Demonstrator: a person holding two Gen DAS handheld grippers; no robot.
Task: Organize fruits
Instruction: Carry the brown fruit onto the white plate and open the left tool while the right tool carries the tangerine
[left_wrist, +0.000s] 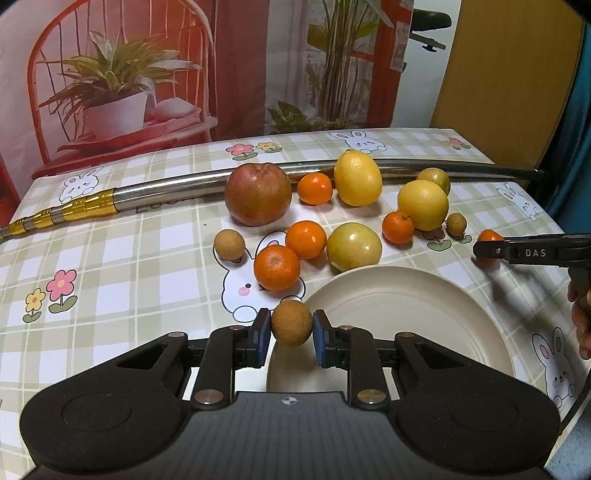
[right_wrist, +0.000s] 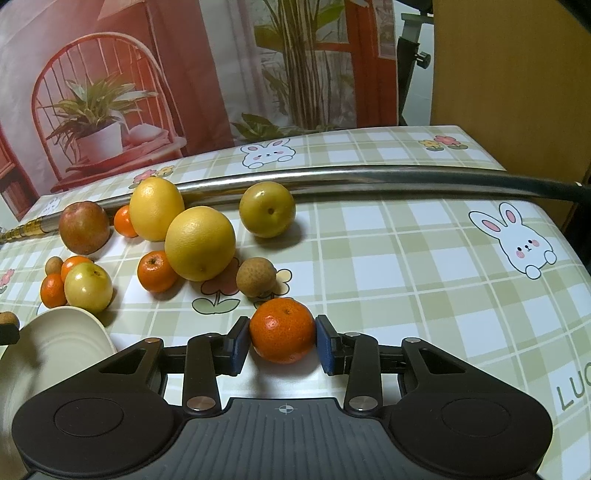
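Observation:
My left gripper (left_wrist: 291, 332) is shut on a small brown longan (left_wrist: 291, 323), which hangs over the left rim of the cream plate (left_wrist: 406, 306). My right gripper (right_wrist: 282, 338) has its blue pads pressed on both sides of a tangerine (right_wrist: 282, 328), low over the checked tablecloth to the right of the plate (right_wrist: 66, 332). In the left wrist view the same tangerine (left_wrist: 489, 236) shows at the tip of the right gripper (left_wrist: 487, 251). Loose fruit lies behind the plate: a red apple (left_wrist: 258, 194), several tangerines (left_wrist: 276, 267), yellow citrus (left_wrist: 423, 204) and two more longans (left_wrist: 229, 243).
A long steel rod with a gold end (left_wrist: 166, 184) lies across the table behind the fruit. A longan (right_wrist: 255, 277) sits just beyond the held tangerine. The table's right edge (right_wrist: 576, 236) is close. A printed backdrop hangs behind, and a hand (left_wrist: 580, 314) holds the right gripper.

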